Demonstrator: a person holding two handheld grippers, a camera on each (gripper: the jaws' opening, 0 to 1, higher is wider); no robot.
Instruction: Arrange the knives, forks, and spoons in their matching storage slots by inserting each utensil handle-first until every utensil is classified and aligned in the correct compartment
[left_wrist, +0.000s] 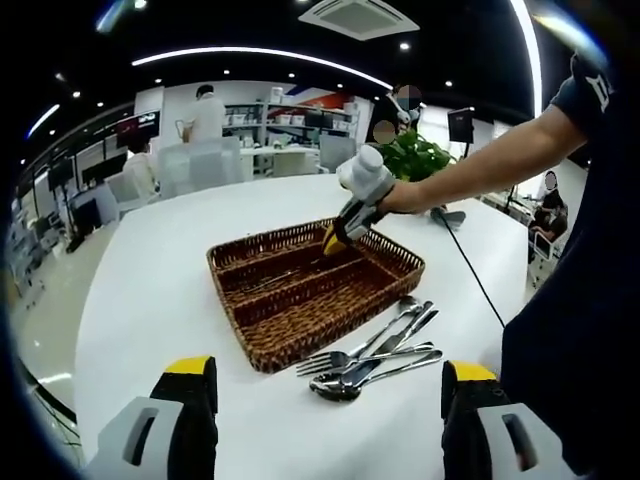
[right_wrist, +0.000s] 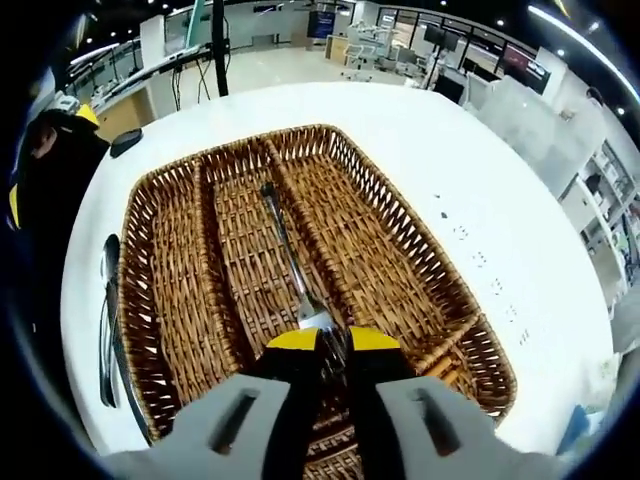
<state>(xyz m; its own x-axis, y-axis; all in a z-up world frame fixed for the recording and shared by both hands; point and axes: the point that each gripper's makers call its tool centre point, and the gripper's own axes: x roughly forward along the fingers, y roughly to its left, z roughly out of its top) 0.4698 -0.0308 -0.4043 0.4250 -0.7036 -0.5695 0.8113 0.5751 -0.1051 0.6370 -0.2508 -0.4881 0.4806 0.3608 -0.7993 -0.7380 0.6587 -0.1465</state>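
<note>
A brown wicker basket (left_wrist: 300, 290) (right_wrist: 400, 250) with long slots stands on the white table. My right gripper (right_wrist: 333, 340) (left_wrist: 340, 232) is shut on the head of a fork (right_wrist: 290, 260), which lies along the middle slot with its handle pointing away from the camera. Several loose forks, spoons and knives (left_wrist: 375, 350) (right_wrist: 108, 320) lie in a pile on the table beside the basket. My left gripper (left_wrist: 330, 368) is held open just short of that pile, with nothing between its fingers (left_wrist: 190, 372).
The white table (left_wrist: 150, 280) (right_wrist: 480, 180) has bare room around the basket. A black cable (left_wrist: 470, 270) runs across it on the right. A person's arm (left_wrist: 470, 170) reaches over the basket. A green plant (left_wrist: 415, 155) and office desks stand behind.
</note>
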